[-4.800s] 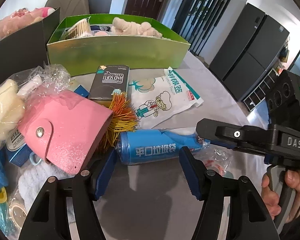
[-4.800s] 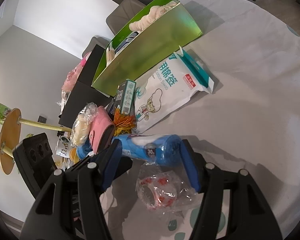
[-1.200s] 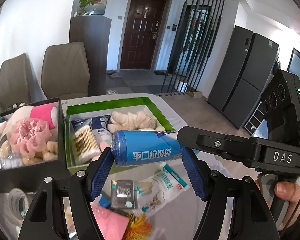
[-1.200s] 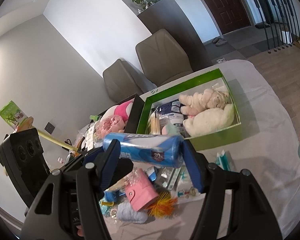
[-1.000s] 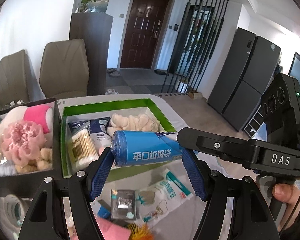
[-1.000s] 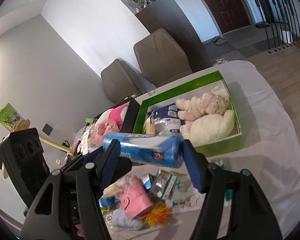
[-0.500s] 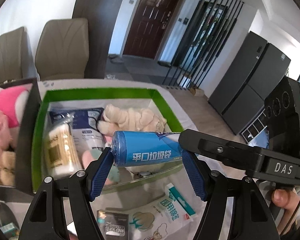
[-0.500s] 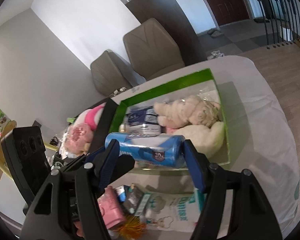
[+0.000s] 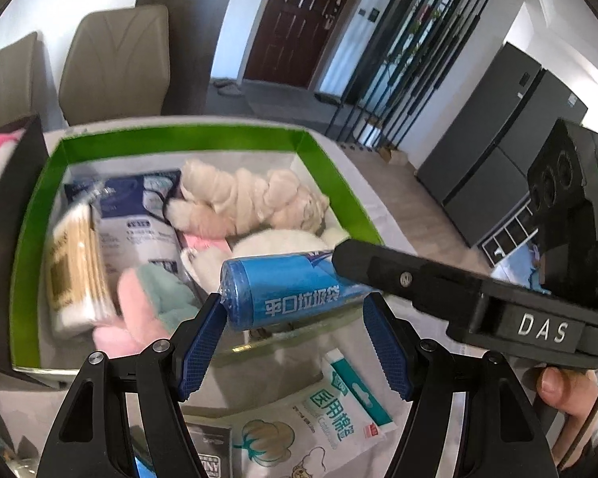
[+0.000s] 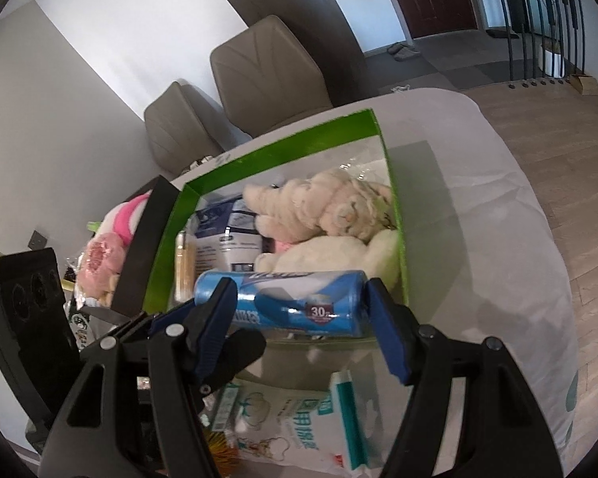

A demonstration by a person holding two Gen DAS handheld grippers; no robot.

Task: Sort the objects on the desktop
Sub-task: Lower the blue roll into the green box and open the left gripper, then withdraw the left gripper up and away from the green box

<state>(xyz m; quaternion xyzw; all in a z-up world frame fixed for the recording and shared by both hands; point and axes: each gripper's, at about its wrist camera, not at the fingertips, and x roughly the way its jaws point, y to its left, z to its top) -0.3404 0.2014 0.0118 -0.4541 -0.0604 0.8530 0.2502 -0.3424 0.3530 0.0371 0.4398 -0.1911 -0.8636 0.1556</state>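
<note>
Both grippers lowered blue roll point(image 9: 295, 290) over green box point(image 9: 36, 203).

Left gripper point(image 9: 295, 338) is angled downward, its blue-padded fingers point(image 9: 201, 344) standing at either end of a blue roll; the left pad meets the roll's end, while contact at the right pad appears doubtful. Right gripper point(image 10: 299, 320) is likewise tilted down with both pads flanking the same roll, seemingly touching its ends. A hand point(image 9: 564, 388) grips the right gripper's handle in the left wrist view.
</note>
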